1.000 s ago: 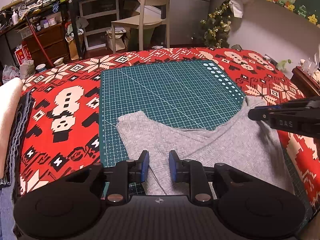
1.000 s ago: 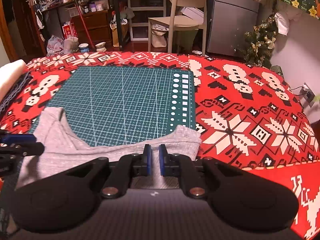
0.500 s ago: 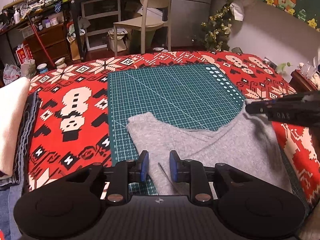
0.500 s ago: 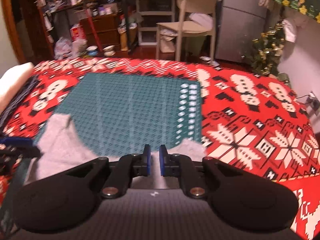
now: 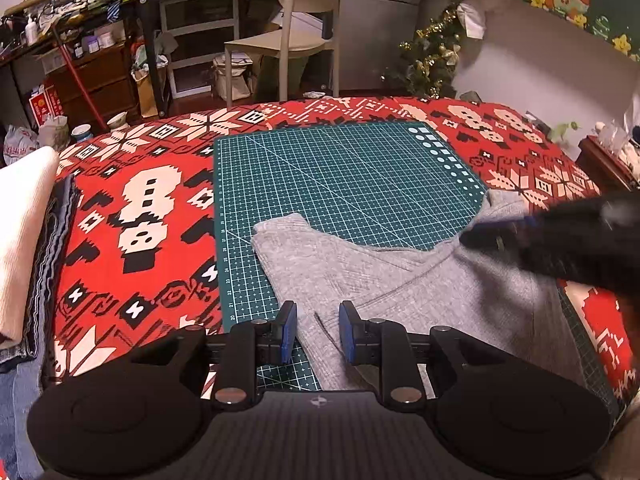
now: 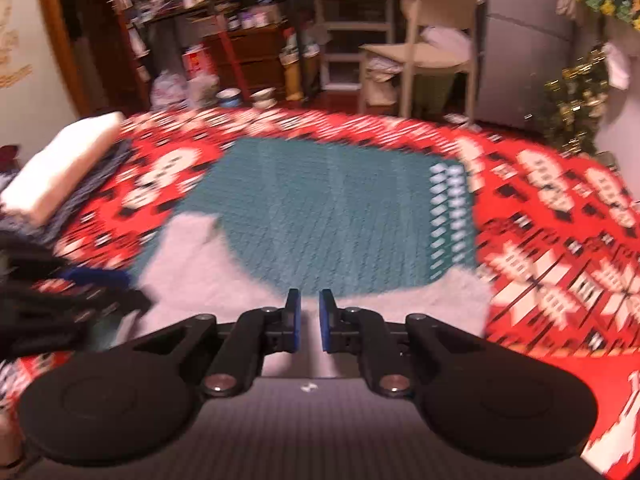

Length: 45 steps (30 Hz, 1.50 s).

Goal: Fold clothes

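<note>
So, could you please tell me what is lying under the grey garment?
The grey garment lies on the green cutting mat, which rests on the red patterned blanket. Anything else beneath the fabric is hidden.

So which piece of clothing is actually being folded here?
Find the green cutting mat in the middle of the red Christmas blanket. The grey knit top lies across its near edge, spread flat, unlike the folded cream and dark clothes stacked at the far left.
</note>
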Motion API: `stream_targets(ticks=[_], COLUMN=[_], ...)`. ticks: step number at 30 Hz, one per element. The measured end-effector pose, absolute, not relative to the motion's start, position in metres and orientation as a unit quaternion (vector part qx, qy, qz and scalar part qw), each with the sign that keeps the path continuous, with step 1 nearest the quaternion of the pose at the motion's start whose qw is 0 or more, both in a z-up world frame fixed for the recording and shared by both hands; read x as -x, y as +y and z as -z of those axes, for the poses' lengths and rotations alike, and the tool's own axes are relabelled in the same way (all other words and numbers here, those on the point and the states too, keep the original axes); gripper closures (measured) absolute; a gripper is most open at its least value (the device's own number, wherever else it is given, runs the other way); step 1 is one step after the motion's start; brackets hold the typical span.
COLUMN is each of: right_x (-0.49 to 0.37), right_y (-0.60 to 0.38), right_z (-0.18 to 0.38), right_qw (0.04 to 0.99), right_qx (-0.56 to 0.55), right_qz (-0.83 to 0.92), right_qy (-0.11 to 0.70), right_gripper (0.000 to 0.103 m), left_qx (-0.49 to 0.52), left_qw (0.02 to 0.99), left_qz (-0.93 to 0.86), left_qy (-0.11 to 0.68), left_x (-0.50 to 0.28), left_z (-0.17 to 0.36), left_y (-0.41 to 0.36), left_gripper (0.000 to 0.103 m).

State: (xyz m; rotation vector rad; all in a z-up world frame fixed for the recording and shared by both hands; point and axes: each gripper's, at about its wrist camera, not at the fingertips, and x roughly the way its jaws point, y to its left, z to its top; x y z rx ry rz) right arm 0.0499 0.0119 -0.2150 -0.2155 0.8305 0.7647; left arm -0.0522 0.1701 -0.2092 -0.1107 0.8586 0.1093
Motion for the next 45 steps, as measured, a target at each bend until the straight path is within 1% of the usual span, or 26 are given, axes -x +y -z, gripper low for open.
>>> stream_targets(ticks=[6,11,18,20,23,26,30,34,35,36,37,45], right_x=[-0.034,-0.048,-0.035,-0.031,-0.032,-0.037,-0.041,-0.038,-0.037,-0.038,-0.038,-0.051], right_y=[0.037,0.051,0.039,0.040,0.049,0.057,0.057,0.042,0.037,0.033,0.029,0.026], right_z=[0.227,0.234,0.219,0.220,0.229,0.233,0.232,0.219,0.216,0.216,0.215,0.235], right_qw=[0.829,0.831,0.824,0.816,0.814,0.816,0.818,0.829,0.831,0.831,0.831,0.828], right_qx=[0.129,0.105,0.091,0.093,0.097,0.089,0.083,0.088,0.091,0.094,0.097,0.092], right_qz=[-0.382,-0.380,-0.399,-0.408,-0.408,-0.408,-0.404,-0.397,-0.394,-0.391,-0.387,-0.373], right_qy=[0.388,0.392,0.392,0.398,0.402,0.400,0.400,0.383,0.383,0.385,0.388,0.409], right_gripper=[0.093,0.093,0.093,0.093,0.093,0.093,0.093,0.093,0.093,0.093,0.093,0.093], left_qx=[0.054,0.051,0.054,0.046,0.044,0.046,0.046,0.054,0.057,0.061,0.065,0.082], left_qw=[0.909,0.909,0.914,0.911,0.906,0.907,0.907,0.917,0.919,0.919,0.919,0.907], left_qz=[-0.044,-0.043,-0.026,-0.027,-0.039,-0.043,-0.044,-0.040,-0.037,-0.032,-0.025,0.004], left_qy=[0.412,0.411,0.401,0.409,0.420,0.417,0.416,0.394,0.389,0.388,0.388,0.414], left_x=[0.056,0.057,0.054,0.051,0.046,0.047,0.048,0.053,0.054,0.054,0.053,0.031], left_z=[0.207,0.206,0.204,0.209,0.218,0.218,0.215,0.202,0.199,0.198,0.196,0.220], left_y=[0.167,0.164,0.163,0.160,0.161,0.163,0.165,0.167,0.167,0.166,0.165,0.148], left_gripper=[0.080,0.080,0.082,0.084,0.084,0.086,0.085,0.085,0.088,0.093,0.094,0.095])
